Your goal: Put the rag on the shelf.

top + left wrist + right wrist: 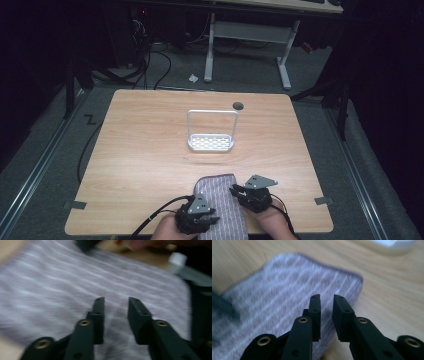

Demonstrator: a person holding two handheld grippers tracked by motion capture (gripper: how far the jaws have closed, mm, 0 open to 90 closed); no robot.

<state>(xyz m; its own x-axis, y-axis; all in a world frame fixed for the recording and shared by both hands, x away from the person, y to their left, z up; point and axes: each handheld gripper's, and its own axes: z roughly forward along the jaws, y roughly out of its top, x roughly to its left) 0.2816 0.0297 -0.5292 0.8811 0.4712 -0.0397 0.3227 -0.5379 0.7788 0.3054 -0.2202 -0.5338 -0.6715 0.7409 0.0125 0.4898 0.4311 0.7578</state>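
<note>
You held both tongs, left (214, 219) and right (234, 190), narrowly parted over the cloth (220, 205) at the tabletop's (140, 150) near edge; nothing gripped, rack (211, 131) untouched.

No writing, label, brand, number or sign can be read in any of the views.
</note>
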